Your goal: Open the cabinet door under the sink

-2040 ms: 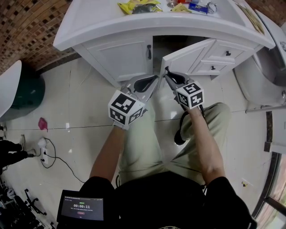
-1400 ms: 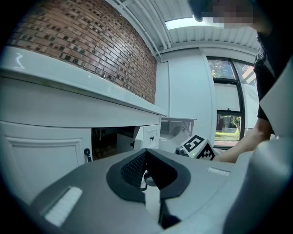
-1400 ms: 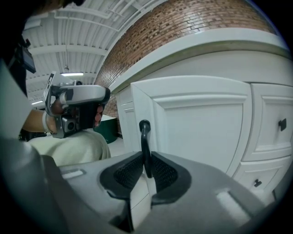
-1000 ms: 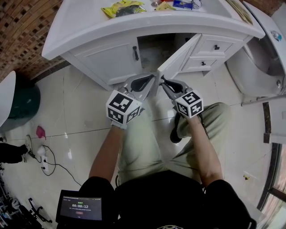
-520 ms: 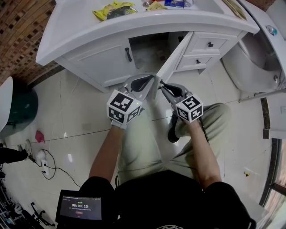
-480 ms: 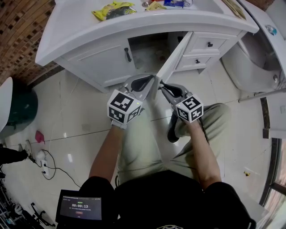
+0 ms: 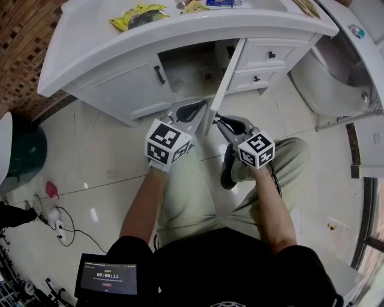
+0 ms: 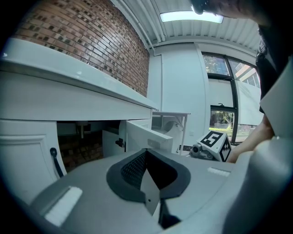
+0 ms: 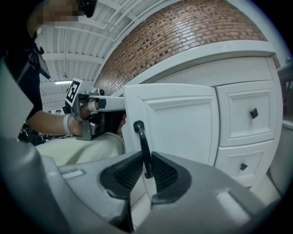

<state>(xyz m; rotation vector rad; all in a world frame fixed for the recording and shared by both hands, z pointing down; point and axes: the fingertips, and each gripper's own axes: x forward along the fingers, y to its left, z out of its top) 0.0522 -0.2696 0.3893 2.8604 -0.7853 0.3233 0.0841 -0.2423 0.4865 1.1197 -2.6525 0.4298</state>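
The white panelled cabinet door (image 7: 226,73) under the sink stands swung out from the vanity, seen nearly edge-on from the head view, with the dark cupboard opening (image 7: 192,63) bare beside it. The right gripper (image 9: 147,167) has its ribbed black tongs pinched narrow on the door's slim, curved black handle (image 9: 142,144), which rises upright between them; in the head view the same gripper (image 7: 219,119) sits at the door's lower edge. The left gripper (image 7: 203,110) hovers just beside it on the other side of the door, its tongs brought together with nothing between them (the left gripper view (image 8: 146,153) shows the mesh pads meeting at the tip). The neighbouring left door (image 7: 129,84) is shut, its black bar handle (image 7: 159,75) upright. To the right of the opening are two small drawers with square black knobs (image 7: 271,54). The smooth white worktop (image 7: 90,36) overhangs the cabinet and carries a crumpled yellow packet (image 7: 135,15). A rough red brick wall (image 7: 24,36) backs the vanity, a white toilet (image 7: 324,72) stands to the right, and the glossy pale tile floor (image 7: 108,156) holds a dark green bin (image 7: 24,150) and a white power strip (image 7: 57,214) with a black cable.
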